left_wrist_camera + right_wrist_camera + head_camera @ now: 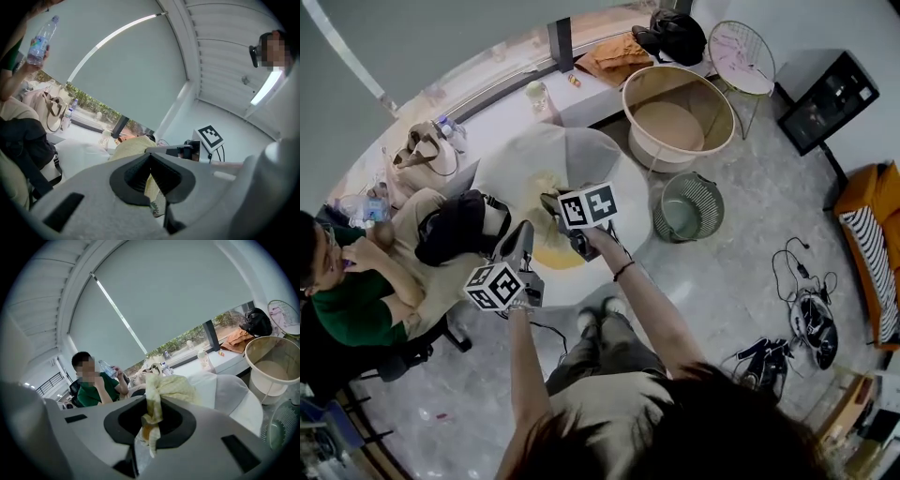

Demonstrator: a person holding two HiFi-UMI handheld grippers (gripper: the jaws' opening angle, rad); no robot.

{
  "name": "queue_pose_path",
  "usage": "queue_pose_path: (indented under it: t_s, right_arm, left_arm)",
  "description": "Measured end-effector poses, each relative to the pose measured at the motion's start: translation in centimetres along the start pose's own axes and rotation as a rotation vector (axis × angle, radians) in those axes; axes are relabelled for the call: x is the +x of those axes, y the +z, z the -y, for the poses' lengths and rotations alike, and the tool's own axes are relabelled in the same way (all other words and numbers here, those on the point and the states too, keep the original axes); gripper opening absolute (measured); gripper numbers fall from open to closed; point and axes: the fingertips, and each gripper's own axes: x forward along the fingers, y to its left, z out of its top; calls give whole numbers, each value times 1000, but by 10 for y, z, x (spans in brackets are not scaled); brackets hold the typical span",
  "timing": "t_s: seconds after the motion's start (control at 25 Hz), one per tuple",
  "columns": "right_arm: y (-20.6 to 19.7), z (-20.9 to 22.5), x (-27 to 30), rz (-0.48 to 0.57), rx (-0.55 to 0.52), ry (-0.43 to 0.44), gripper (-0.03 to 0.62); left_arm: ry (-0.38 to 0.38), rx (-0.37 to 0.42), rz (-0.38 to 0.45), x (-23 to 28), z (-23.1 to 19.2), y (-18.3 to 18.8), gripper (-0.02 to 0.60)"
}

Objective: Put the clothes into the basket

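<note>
Cloth, a pale yellow garment (pixel 166 386), hangs between the left claw (pixel 152 180) and the right claw (pixel 150 420) above the white worktop (pixel 511 164). Each claw is clenched on a bunched edge, and the garment's long axis runs claw to claw. The cream basket (pixel 664 159) lies beyond and rightward, nearer the right hand (pixel 600 239). Both arms (pixel 520 366) reach forward, claws tipped slightly down.

2 claws: left claw (pixel 153 185), right claw (pixel 149 425). 1 yellow garment (pixel 171 386). 2 baskets: beige basket (pixel 670 155), green wire basket (pixel 712 202). 1 seated person (pixel 352 305). 1 black bag (pixel 459 225), 1 black backpack (pixel 675 36). Probably 3 bottles (pixel 41 40), hard to see.
</note>
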Motion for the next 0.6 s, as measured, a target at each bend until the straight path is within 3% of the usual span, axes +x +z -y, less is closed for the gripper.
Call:
queue_pose_path:
  t_s: [0.24,0.6]
  right_arm:
    - [22,-8,-32,66,-34,-31,48]
    - [43,2,-76,178,-18,-106,48]
  left_arm:
    - [-80,62,16,3,25,26,11]
    - [-184,122,1,14,55,34,11]
